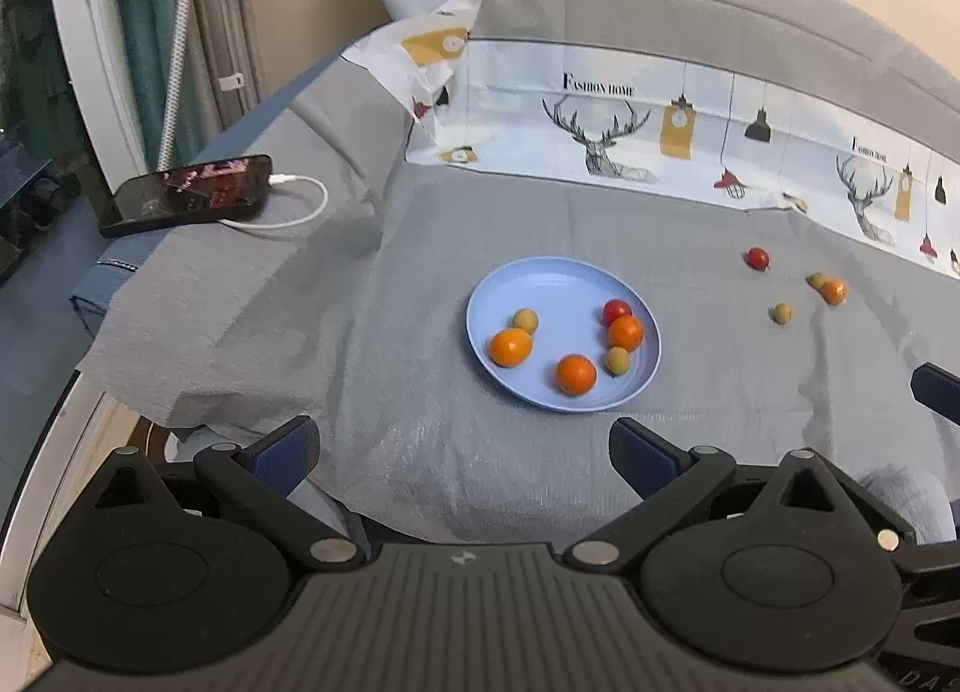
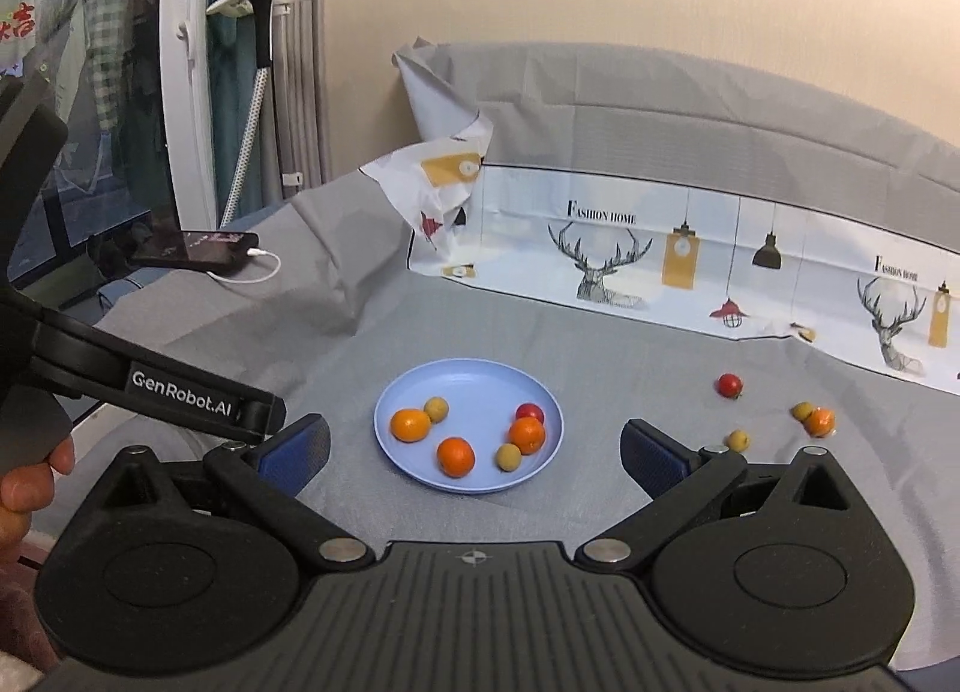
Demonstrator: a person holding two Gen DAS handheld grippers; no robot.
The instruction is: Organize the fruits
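Observation:
A light blue plate (image 1: 540, 284) (image 2: 468, 377) lies on the grey cloth and holds three oranges, one red tomato (image 1: 617, 310) (image 2: 530, 412) and two small tan fruits. To its right, loose on the cloth, lie a red tomato (image 1: 758, 258) (image 2: 729, 385), a tan fruit (image 1: 782, 312) (image 2: 738, 440), and an orange (image 1: 834, 291) (image 2: 819, 422) touching another tan fruit (image 1: 815, 279) (image 2: 801, 410). My left gripper (image 1: 465, 452) hangs open in front of the plate, nothing between its fingers. My right gripper (image 2: 474, 458) is open and empty too, near the plate's front rim.
A black phone (image 1: 186, 194) (image 2: 195, 251) with a white cable lies at the cloth's left edge. A printed sheet with deer (image 1: 600, 134) (image 2: 606, 260) stands along the back against a grey cushion. A hand (image 2: 30, 482) holds the other gripper at left.

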